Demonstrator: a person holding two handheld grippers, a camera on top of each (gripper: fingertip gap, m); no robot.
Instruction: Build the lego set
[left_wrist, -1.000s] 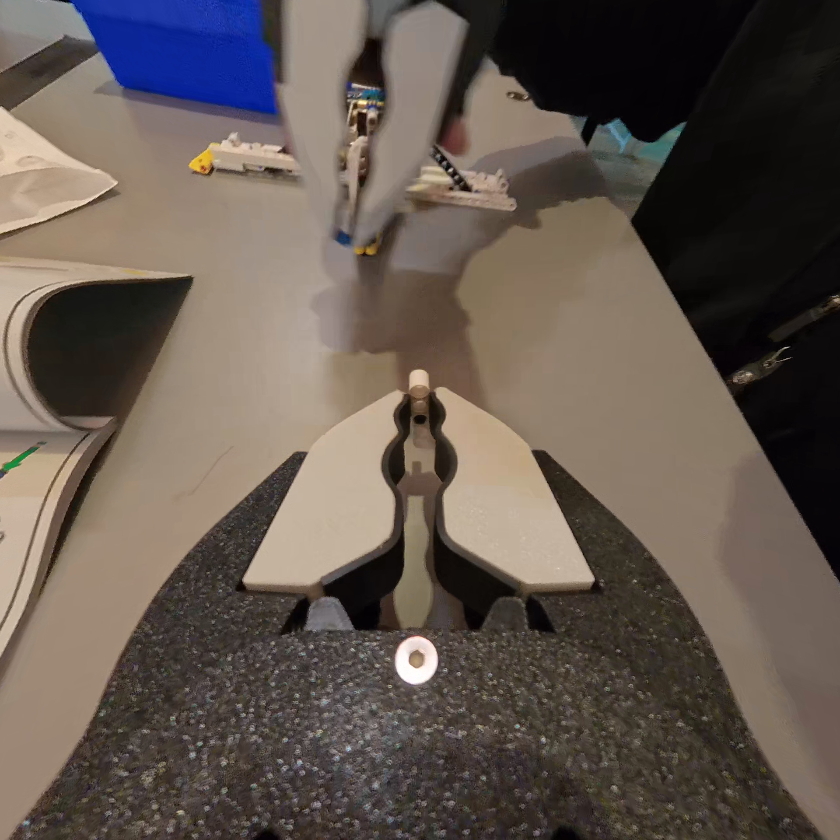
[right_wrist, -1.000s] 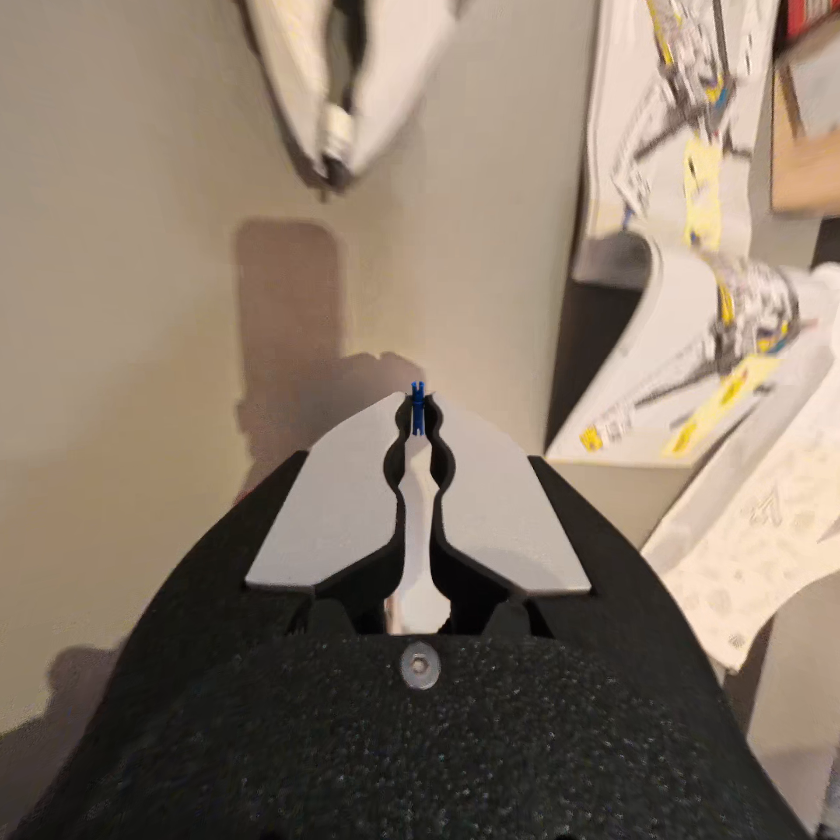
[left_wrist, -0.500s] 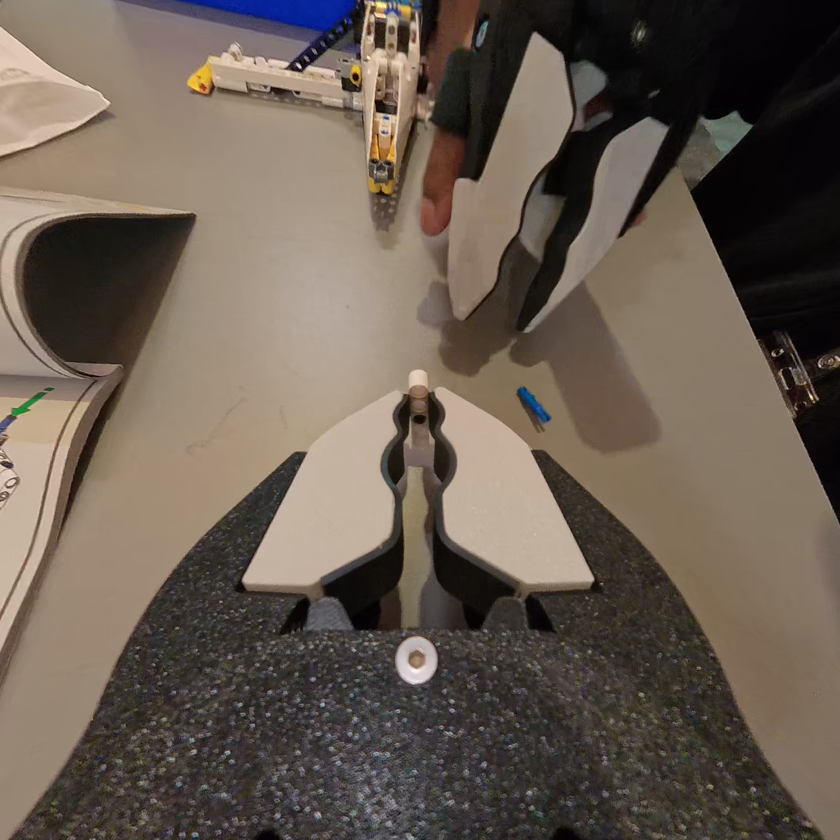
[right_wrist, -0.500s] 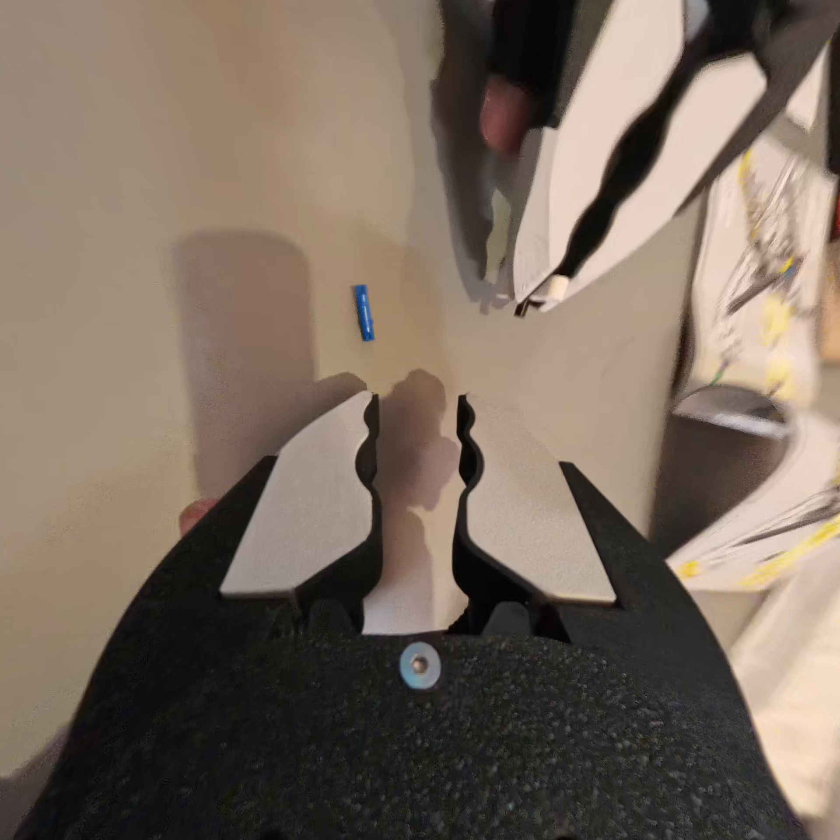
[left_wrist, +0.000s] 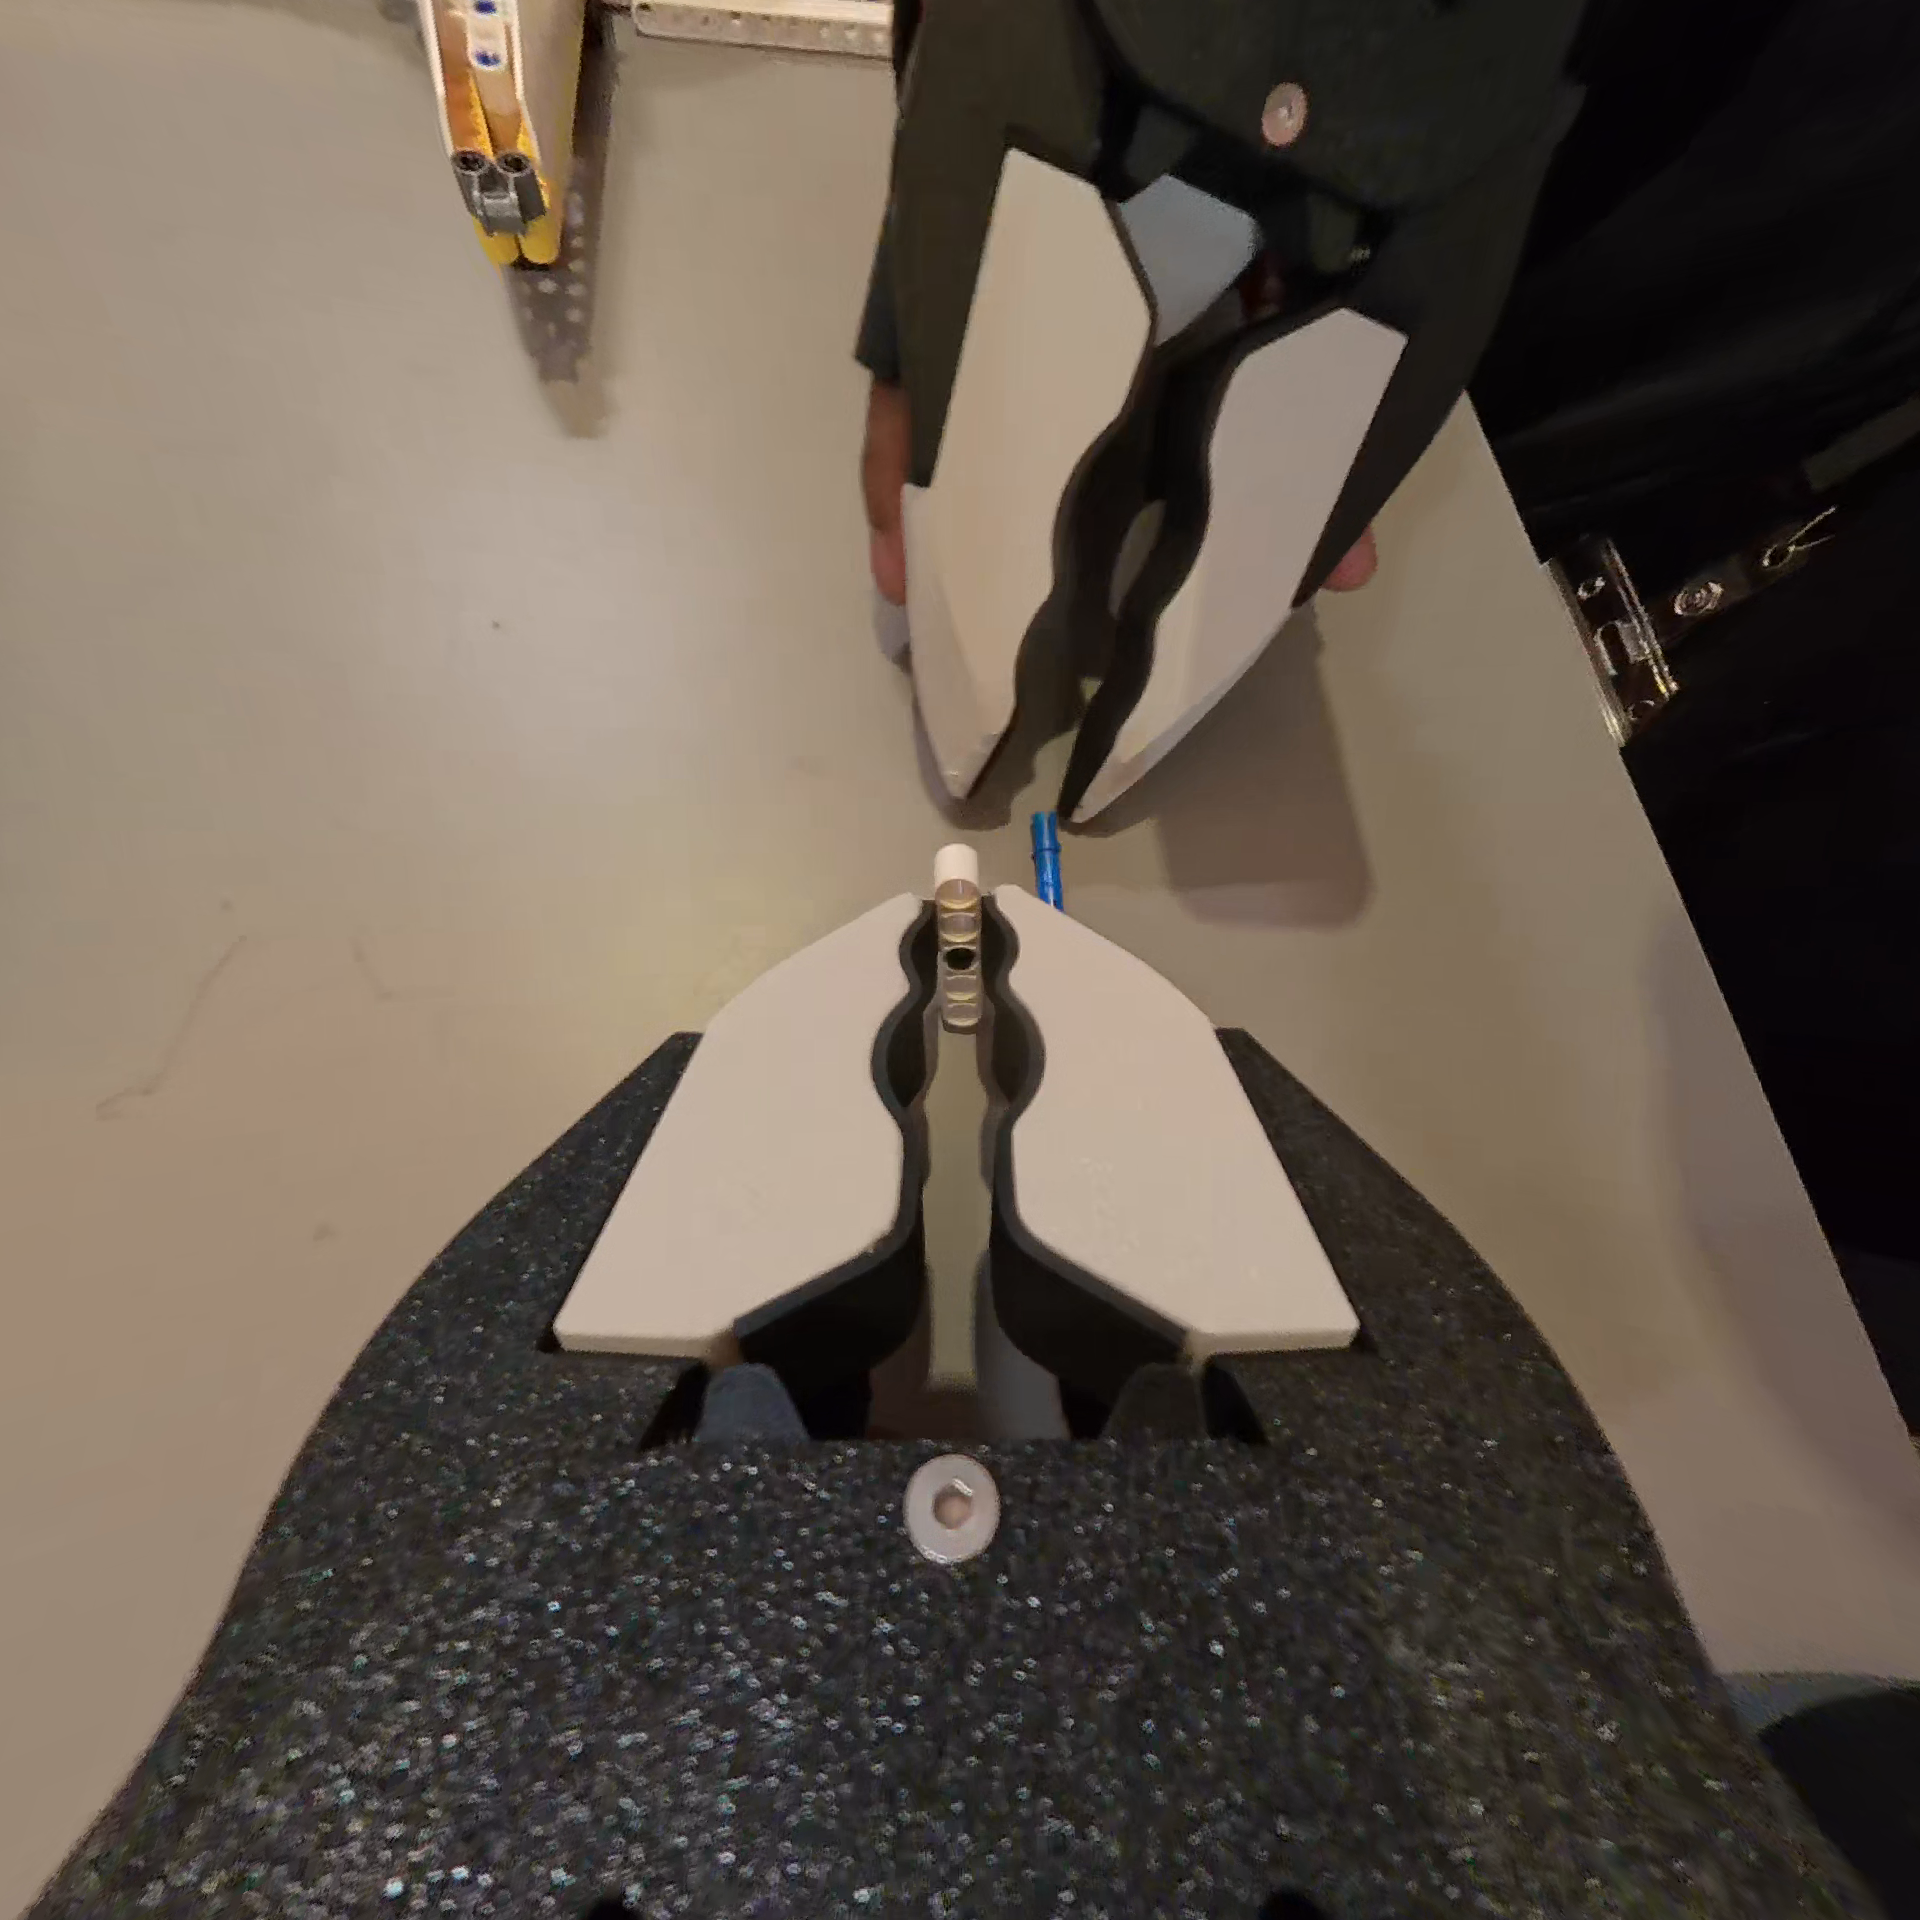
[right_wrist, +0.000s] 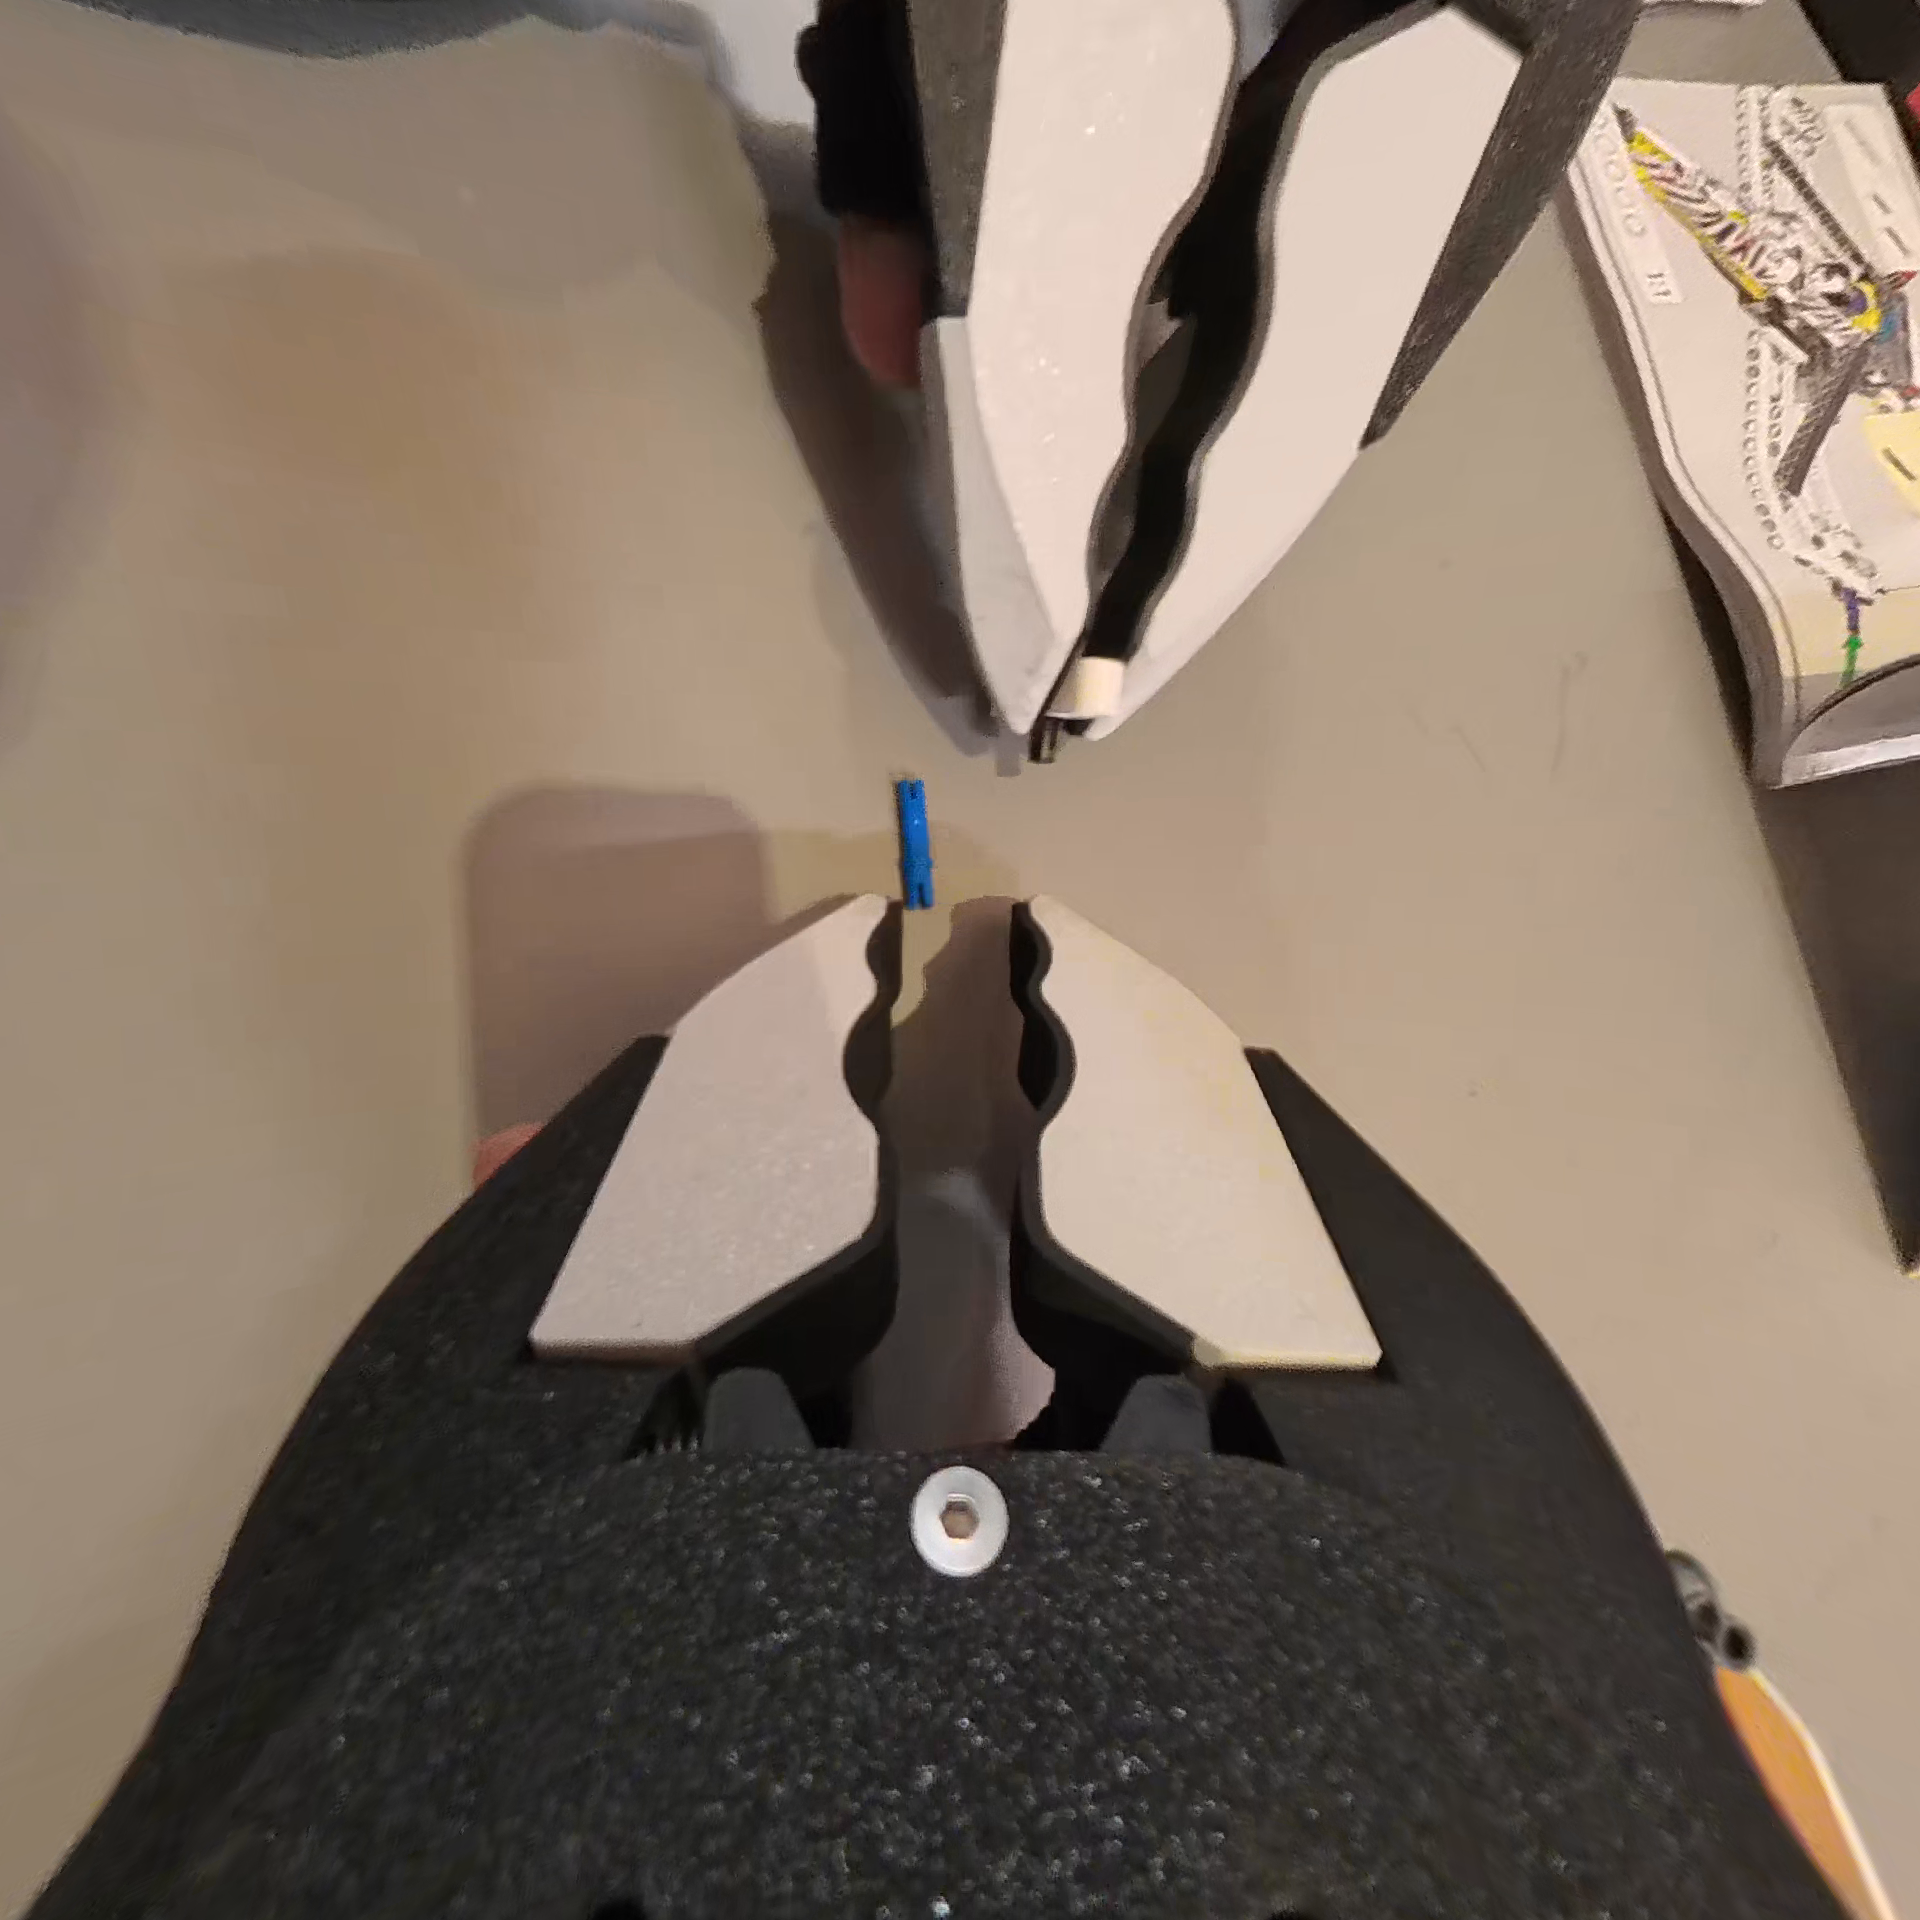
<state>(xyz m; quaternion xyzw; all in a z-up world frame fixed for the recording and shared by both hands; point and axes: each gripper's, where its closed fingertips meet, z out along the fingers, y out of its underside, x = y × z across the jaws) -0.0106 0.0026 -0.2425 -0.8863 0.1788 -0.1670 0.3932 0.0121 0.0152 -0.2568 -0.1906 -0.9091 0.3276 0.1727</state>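
Observation:
My left gripper (left_wrist: 957, 902) is shut on a small grey holed beam (left_wrist: 957, 966) with a white peg (left_wrist: 956, 864) at its tip, held just above the table. It also shows in the right wrist view (right_wrist: 1081, 698), with the white peg between its tips. A small blue pin (right_wrist: 913, 844) lies on the beige table (right_wrist: 312, 623), just ahead of my right gripper's left fingertip. My right gripper (right_wrist: 951, 909) is open and empty, and its pads do not press on the pin. In the left wrist view the right gripper (left_wrist: 1013, 800) points down at the blue pin (left_wrist: 1044, 852).
A white and yellow brick model (left_wrist: 499, 135) lies at the far left of the table. An open instruction booklet (right_wrist: 1787, 416) lies at the right. A person in dark clothing (left_wrist: 1714, 312) stands at the table's right edge. Left and right tips are no more than a few centimetres apart.
My right gripper held the blue pin a second ago, then opened and dropped it on the table. It has since come down close to the pin with narrower jaws. My left gripper kept its beam.

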